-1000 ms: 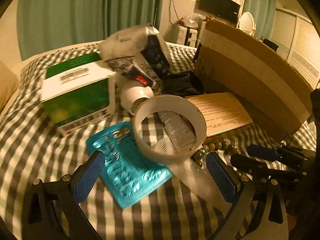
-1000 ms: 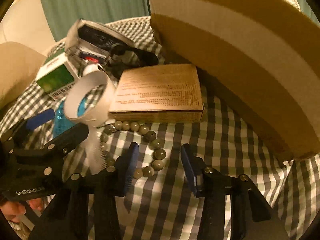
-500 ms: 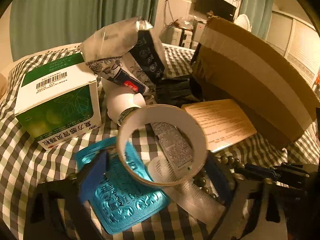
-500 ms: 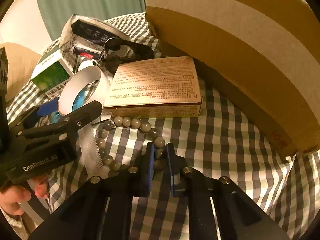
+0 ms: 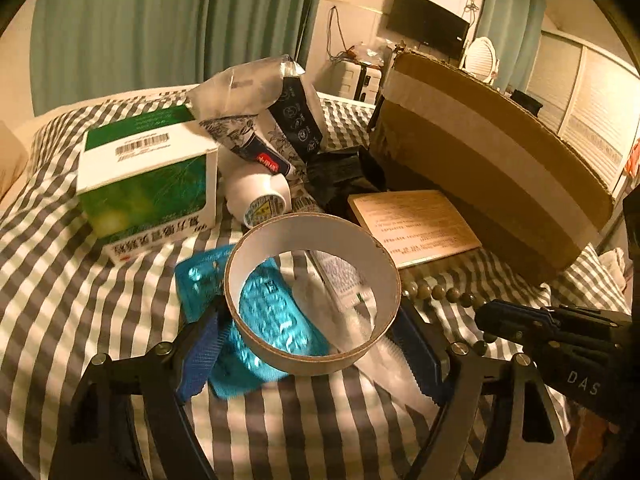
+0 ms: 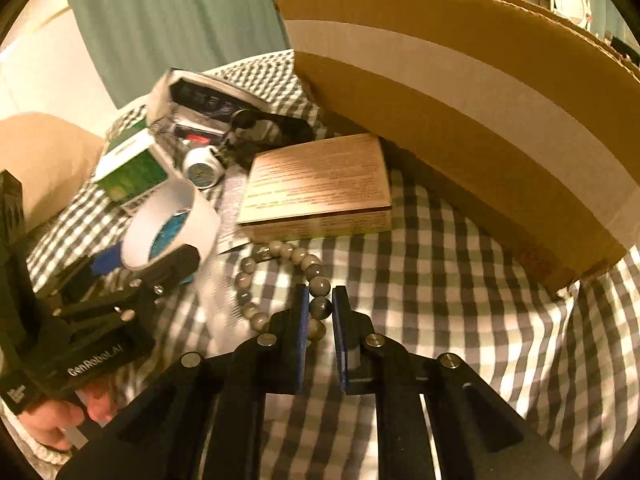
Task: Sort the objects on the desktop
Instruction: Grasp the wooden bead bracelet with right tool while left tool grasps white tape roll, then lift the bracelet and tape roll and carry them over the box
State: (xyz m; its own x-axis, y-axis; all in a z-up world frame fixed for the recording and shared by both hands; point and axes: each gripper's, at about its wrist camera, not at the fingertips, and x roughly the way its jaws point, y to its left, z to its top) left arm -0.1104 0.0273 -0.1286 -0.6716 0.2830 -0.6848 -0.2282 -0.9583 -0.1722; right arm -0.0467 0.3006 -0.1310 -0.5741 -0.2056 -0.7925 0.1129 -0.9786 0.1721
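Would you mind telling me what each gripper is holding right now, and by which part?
Left gripper clamps the tape roll across its outer sides; right gripper pinches one bead of the bead bracelet.

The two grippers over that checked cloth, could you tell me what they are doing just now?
A person is sorting clutter with both hand-held grippers. The left gripper straddles the tape roll, its pads at the roll's sides above a blue blister pack. The right gripper is pinched on one bead of the bead bracelet, which lies in front of a tan booklet box. The big cardboard box stands behind.
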